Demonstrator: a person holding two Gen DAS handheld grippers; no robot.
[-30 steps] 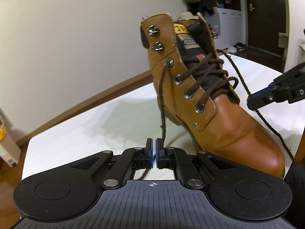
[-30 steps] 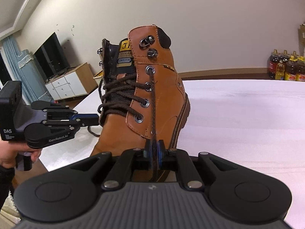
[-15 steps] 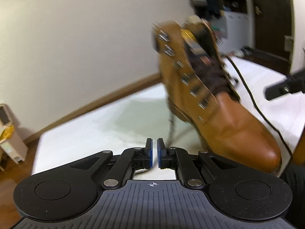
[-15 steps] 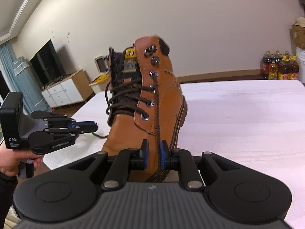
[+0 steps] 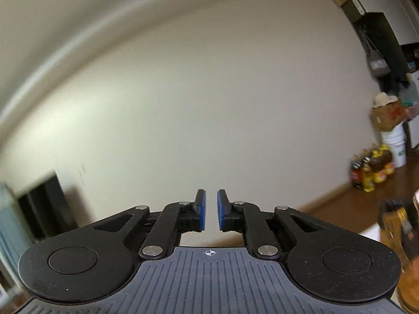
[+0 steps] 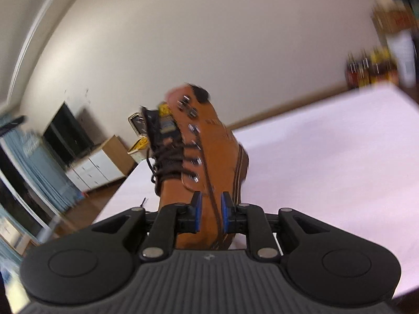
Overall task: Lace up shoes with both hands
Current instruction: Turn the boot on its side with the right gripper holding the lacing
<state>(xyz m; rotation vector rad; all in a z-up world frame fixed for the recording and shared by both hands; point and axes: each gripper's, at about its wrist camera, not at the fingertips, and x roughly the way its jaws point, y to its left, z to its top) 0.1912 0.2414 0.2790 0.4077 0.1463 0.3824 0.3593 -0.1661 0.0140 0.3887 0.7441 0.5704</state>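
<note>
- The left gripper (image 5: pixel 210 210) pointed at a bare cream wall (image 5: pixel 209 104), its two blue-padded jaws a small gap apart with nothing between them; they had just been opening.
- In the left wrist view, only a blurred sliver of the tan leather boot (image 5: pixel 408 282) showed at the lower right edge, beside the gripper's body.
- Far right in that view, a cluster of bottles (image 5: pixel 371 170) stood on a brown wooden floor (image 5: pixel 340 204), near a white bucket (image 5: pixel 394 144) topped by a cardboard box.
- The right gripper (image 6: pixel 210 214) pointed down toward the boot (image 6: pixel 207 154), which stood upright on a white table surface (image 6: pixel 327 157), close to its left edge.
- The right gripper's jaws stood parted and had just been opening; a dark brown lace (image 6: pixel 209 191) ran from the boot's upper eyelets down the side of the boot and passed through the gap between the blue pads (image 6: pixel 198 209). The pads did not appear to press on it.
- Dark brown lacing crossed the boot's tongue through the lower metal eyelets; the two top hooks were unlaced.
- The right wrist view was blurred. Behind the boot stood a dark television (image 6: pixel 68 136) on a white and wood cabinet (image 6: pixel 97 167), with blue curtains (image 6: pixel 34 172) at the left.
</note>
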